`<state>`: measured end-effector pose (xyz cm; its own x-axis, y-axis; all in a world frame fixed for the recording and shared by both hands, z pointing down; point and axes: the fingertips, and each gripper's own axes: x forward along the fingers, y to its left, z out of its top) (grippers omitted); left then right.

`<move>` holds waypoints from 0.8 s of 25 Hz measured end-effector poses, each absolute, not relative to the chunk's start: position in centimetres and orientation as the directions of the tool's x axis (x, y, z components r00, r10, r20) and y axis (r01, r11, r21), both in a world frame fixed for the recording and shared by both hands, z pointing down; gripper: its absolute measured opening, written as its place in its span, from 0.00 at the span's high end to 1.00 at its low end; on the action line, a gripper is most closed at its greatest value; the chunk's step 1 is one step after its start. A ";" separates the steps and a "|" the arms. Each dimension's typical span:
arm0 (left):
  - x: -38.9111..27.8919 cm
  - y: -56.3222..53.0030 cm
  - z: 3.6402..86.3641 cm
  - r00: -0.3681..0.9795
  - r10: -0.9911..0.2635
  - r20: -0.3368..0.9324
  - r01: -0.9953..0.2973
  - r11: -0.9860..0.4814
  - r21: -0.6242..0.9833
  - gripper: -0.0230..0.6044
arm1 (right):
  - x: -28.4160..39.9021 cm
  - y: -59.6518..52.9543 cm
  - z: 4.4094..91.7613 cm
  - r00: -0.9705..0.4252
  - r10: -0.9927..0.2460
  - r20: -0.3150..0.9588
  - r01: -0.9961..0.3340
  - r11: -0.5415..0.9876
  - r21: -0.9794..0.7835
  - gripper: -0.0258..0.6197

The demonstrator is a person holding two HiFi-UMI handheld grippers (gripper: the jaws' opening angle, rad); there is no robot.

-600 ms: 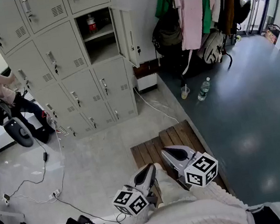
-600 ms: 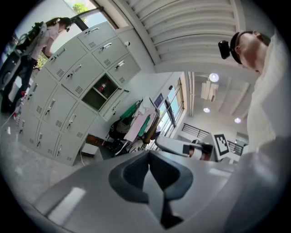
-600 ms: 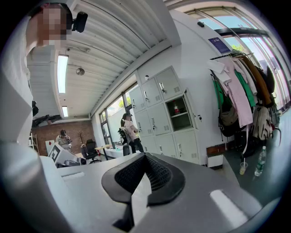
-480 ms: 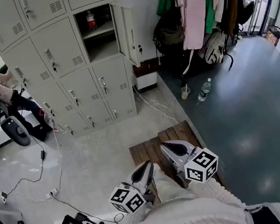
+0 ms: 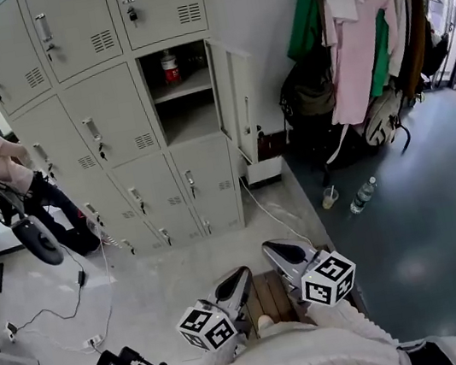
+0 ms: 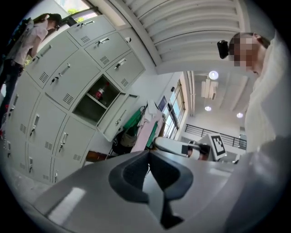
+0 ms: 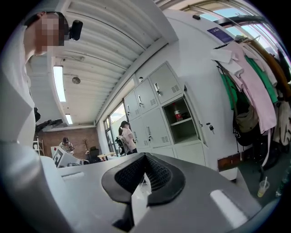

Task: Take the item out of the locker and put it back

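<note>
Open locker (image 5: pixel 191 118) has drawn nearer; approach only.
Bottle (image 5: pixel 169 67) sits inside, untaken; left tongs (image 5: pixel 240 274) and right tongs (image 5: pixel 274 249) are both closed, empty; removal and return remain.

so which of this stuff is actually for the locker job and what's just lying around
For the job:
- open locker
- red bottle on its upper shelf
- left gripper and right gripper, both shut, holding nothing

Just lying about:
- hanging clothes
- plastic bottle and cup on the floor
- wooden pallet
</note>
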<state>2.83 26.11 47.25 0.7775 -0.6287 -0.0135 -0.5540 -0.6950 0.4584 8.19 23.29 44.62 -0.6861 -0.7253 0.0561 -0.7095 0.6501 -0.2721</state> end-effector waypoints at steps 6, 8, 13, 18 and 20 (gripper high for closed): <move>3.7 20.2 47.5 0.766 -0.643 -0.009 -0.540 -0.651 0.534 0.95 | 8.0 16.5 44.5 -0.726 -0.684 0.077 -0.674 0.685 -0.276 0.96; 3.8 18.4 47.8 0.769 -0.639 0.003 -0.536 -0.642 0.548 0.95 | 8.2 14.8 44.5 -0.721 -0.688 0.076 -0.676 0.677 -0.291 0.96; 4.8 12.8 47.3 0.789 -0.614 -0.020 -0.504 -0.665 0.551 0.95 | 9.6 10.3 45.3 -0.681 -0.724 0.107 -0.716 0.628 -0.305 0.96; 3.9 7.1 46.8 0.791 -0.611 -0.034 -0.500 -0.678 0.538 0.95 | 8.5 4.9 44.9 -0.680 -0.727 0.093 -0.717 0.633 -0.291 0.96; 2.8 4.4 46.1 0.783 -0.620 -0.047 -0.506 -0.680 0.531 0.95 | 7.6 2.4 44.2 -0.677 -0.732 0.077 -0.719 0.636 -0.278 0.96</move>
<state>2.85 4.43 46.15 0.7833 -0.6199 -0.0470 -0.5059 -0.6796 0.5312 7.63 2.37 44.23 -0.6771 -0.7319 0.0768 -0.7194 0.6364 -0.2783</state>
